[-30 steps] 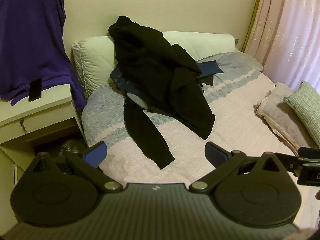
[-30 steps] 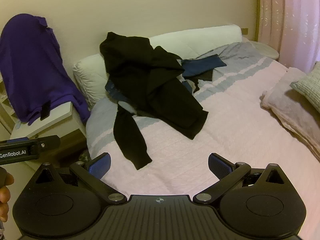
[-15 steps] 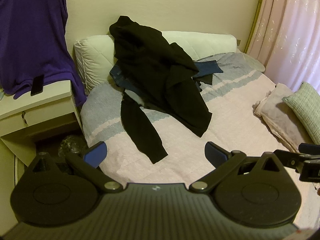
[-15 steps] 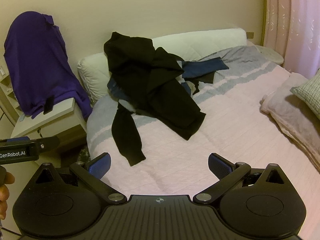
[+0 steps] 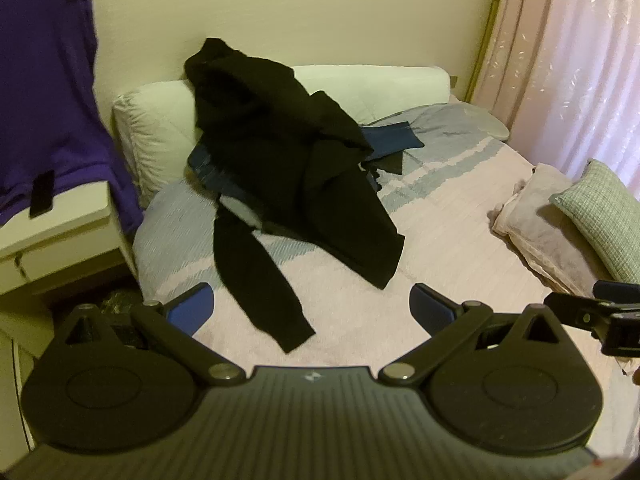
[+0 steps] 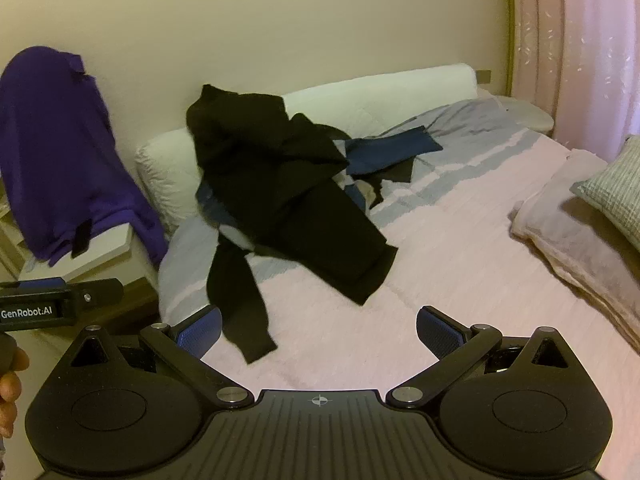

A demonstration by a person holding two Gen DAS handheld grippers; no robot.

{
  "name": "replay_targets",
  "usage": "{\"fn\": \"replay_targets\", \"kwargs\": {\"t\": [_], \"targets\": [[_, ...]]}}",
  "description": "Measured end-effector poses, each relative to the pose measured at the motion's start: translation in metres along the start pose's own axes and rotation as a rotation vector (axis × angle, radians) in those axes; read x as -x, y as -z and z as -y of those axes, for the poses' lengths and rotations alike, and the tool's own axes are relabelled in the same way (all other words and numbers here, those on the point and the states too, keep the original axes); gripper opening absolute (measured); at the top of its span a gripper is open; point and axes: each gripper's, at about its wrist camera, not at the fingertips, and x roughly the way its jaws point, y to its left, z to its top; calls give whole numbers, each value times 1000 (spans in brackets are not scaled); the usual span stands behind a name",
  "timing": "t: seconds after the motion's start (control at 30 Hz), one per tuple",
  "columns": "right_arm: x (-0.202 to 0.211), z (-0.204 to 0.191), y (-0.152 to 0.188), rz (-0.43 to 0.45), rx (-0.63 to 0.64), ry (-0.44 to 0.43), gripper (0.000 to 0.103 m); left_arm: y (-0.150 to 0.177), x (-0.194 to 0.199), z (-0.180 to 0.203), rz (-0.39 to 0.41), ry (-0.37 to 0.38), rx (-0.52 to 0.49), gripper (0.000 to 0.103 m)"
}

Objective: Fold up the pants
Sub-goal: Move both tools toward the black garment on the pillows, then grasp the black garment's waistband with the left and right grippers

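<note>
Left gripper [image 5: 311, 308] wide open, nothing between blue pads — hovering above pink bedspread [image 5: 440, 240]. Right gripper [image 6: 318, 330] equally wide, empty. Black pants [image 5: 288, 184] heaped on bed, piled against white headboard cushion [image 5: 152, 132], one leg trailing toward grippers. Blue garment [image 6: 384, 150] under heap. Purple shirt [image 6: 60, 152] draped over nightstand [image 6: 108, 248]. Label reads "GenRobot.AI" on left gripper's side.

We see black pants [image 5: 296, 184] over a dark blue garment [image 5: 394, 140] near the head edge of the bed [image 5: 440, 248] — its cover pale pink with grey-blue woven bands. The headboard cushion [image 5: 156, 132] is white, the hanging shirt [image 5: 44, 92] purple, the curtain [image 5: 572, 60] pink with pale flecks — the pillow [image 5: 600, 212] grey-green check. Finger pads [image 6: 200, 328] are blue.
</note>
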Motion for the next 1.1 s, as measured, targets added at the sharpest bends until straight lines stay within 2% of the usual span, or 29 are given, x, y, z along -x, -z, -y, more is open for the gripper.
{"fn": "replay_targets", "kwargs": {"t": [0.23,0.37,0.5,0.7,0.9,1.1], "targets": [[-66,-21,-40,14,-14,51,101,-48,-64,-43,4,55,-34,102],[-122,-42,-76,37,-39,93,101,-92,-122,-85,12,90,-72,102],[-177,-68,-122,31,-41,99,101,-143,-180,-131,12,116,-106,102],[-233,-88,-177,56,-57,88,101,-222,-258,-195,12,136,-152,102],[-259,-105,-216,91,25,60,101,-271,-278,-225,52,150,-165,102],[-271,-108,-231,121,48,-36,101,-284,-265,-241,66,142,-156,102]]}}
